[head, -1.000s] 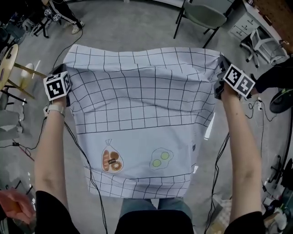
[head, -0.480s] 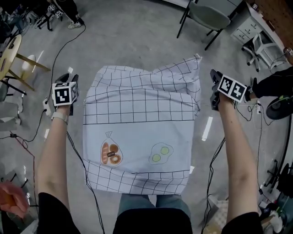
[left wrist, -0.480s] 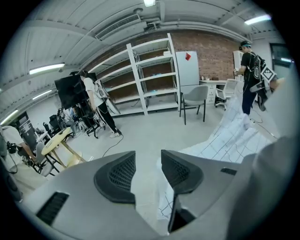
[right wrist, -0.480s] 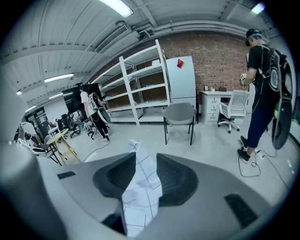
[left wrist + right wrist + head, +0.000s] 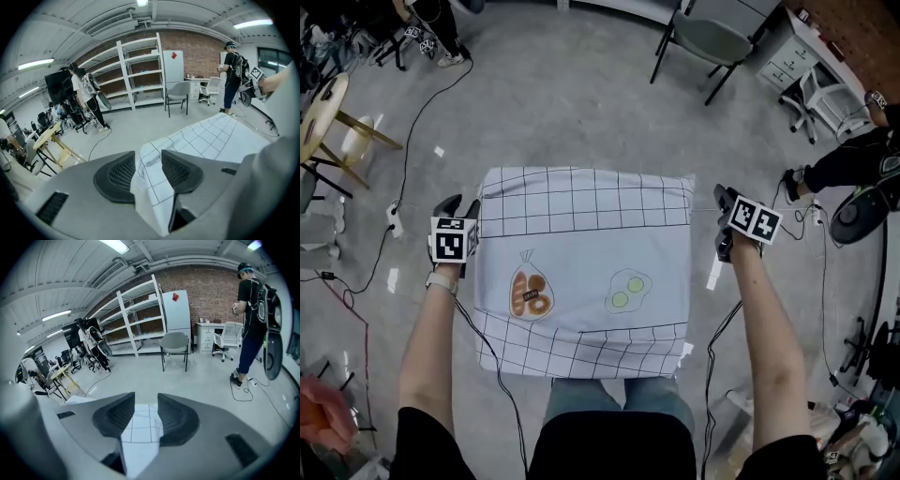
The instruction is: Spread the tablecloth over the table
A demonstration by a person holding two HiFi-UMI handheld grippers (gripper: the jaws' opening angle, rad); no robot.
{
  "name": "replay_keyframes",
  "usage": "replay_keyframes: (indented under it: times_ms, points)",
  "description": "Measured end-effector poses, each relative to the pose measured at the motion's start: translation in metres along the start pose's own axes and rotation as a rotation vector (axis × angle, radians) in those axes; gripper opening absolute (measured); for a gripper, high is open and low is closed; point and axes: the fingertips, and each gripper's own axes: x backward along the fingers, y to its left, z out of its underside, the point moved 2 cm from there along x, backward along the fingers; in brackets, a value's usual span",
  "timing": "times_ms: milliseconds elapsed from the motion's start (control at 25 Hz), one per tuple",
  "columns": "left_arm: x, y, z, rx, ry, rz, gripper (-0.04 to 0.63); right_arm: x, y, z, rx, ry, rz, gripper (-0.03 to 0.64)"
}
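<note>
the tablecloth (image 5: 586, 272) lies flat and square in the middle of the head view, its grid border toward the top and its two small prints facing up. its near edge hangs down at the lower middle of the frame. it looks to be draped over the table, though the table itself is wholly hidden beneath it. the two grippers sit level with each other at the cloth's far corners, one at each side. that fits a cloth carried out taut between them, laid down evenly and now being let go. the spreading itself looks nearly done, and only small tidying of the edges may remain.

the left gripper (image 5: 461, 204) is at the left edge of the cloth, just beside its upper left corner. its jaws have just been opening and stand about halfway apart. in the left gripper view a loose fold of the cloth's corner (image 5: 145, 187) lies in the gap, and the pads do not squeeze it.

the right gripper (image 5: 724, 195) is at the cloth's right edge, near the upper right corner. its jaws have likewise just been opening to a medium gap. in the right gripper view the cloth (image 5: 140, 427) shows between and below them, unclamped.
</note>
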Motion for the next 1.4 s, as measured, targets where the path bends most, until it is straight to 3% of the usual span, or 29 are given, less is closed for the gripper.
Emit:
replay_keyframes:
  times_ms: [400, 880, 1040, 1160, 1280, 1400]
  points:
    - [0.072, -0.078, 0.084, -0.003, 0.044, 0.093, 0.181, 0.075, 0.021, 0.14, 0.015, 0.12, -0.046, 0.161]
    - [0.18, -0.137, 0.232, 0.057, 0.163, 0.079, 0.216, 0.177, 0.05, 0.315, 0.064, 0.278, -0.136, 0.203]
    - [0.192, -0.14, 0.289, 0.048, 0.248, 0.081, 0.262, 0.202, 0.065, 0.363, 0.108, 0.332, -0.12, 0.212]
    - [0.189, -0.13, 0.323, 0.096, 0.281, 0.082, 0.293, 0.219, 0.072, 0.399, 0.12, 0.383, -0.103, 0.212]
    - [0.181, -0.117, 0.343, 0.14, 0.318, 0.083, 0.305, 0.223, 0.081, 0.42, 0.129, 0.421, -0.087, 0.217]
    - [0.169, -0.114, 0.358, 0.129, 0.351, 0.128, 0.307, 0.218, 0.086, 0.435, 0.144, 0.452, -0.063, 0.233]
